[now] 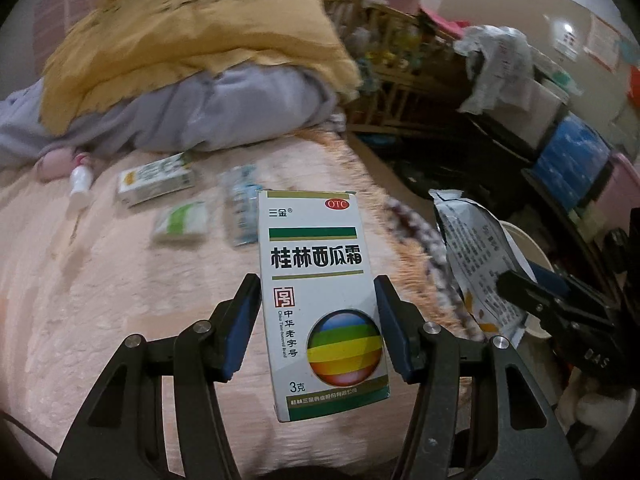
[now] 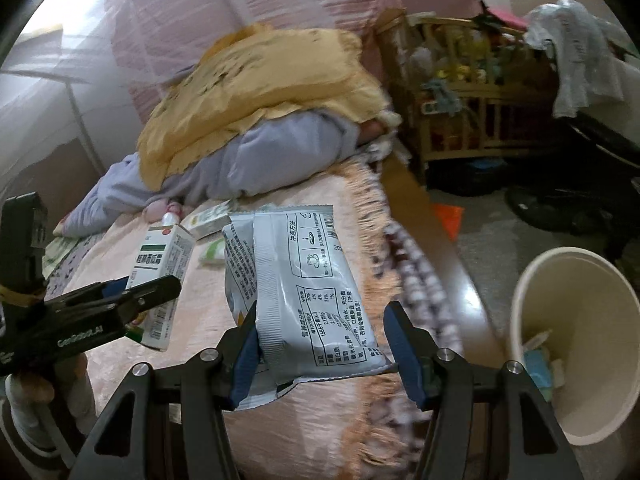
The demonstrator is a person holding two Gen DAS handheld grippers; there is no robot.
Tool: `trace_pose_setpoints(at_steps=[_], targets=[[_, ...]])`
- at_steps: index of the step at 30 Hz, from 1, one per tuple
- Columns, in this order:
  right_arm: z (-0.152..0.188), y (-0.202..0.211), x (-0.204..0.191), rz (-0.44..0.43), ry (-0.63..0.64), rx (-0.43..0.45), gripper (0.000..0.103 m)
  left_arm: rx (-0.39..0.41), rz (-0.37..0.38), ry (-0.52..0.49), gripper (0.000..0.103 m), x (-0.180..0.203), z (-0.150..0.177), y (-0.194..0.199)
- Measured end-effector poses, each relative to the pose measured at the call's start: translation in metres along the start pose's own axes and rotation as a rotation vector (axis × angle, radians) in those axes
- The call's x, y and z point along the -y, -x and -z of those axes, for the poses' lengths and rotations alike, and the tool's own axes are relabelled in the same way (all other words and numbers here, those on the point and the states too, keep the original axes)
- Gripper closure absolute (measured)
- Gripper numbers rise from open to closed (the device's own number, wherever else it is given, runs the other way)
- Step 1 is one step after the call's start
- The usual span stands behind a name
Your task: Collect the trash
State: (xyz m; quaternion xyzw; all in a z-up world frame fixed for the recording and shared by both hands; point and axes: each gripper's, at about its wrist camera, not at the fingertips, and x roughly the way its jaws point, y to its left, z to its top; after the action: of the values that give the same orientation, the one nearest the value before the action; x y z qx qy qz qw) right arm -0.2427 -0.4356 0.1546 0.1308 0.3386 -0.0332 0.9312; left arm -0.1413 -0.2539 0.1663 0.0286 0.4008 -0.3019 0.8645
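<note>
Right wrist view: my right gripper [image 2: 320,332] clamps the silver foil snack pouch [image 2: 304,288], long axis toward twelve, above the bed, the cream plastic bin [image 2: 576,344] at three o'clock, nearer than my left gripper [image 1: 318,320], gripping the white medicine box [image 1: 320,300].

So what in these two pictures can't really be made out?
- Small packets on the bed, left wrist view: blurred, print unreadable.
- Bin contents, right wrist view: mostly hidden by its wall.
- Medicine box, right wrist view: partly covered by the left hand-held gripper.
- Crib clutter: too blurred.
</note>
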Motion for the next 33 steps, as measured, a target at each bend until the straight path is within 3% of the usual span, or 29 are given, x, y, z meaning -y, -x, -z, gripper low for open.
trace_pose_setpoints(at_steps=[16, 33], targets=[[0.012, 0.051, 0.103, 0.144, -0.136, 0.058, 0.045, -0.024, 0.095, -0.16, 0.047, 0.111, -0.008, -0.033], [0.027, 0.065, 0.166, 0.226, -0.219, 0.061, 0.045, -0.068, 0.168, -0.206, 0.047, 0.169, -0.009, -0.064]])
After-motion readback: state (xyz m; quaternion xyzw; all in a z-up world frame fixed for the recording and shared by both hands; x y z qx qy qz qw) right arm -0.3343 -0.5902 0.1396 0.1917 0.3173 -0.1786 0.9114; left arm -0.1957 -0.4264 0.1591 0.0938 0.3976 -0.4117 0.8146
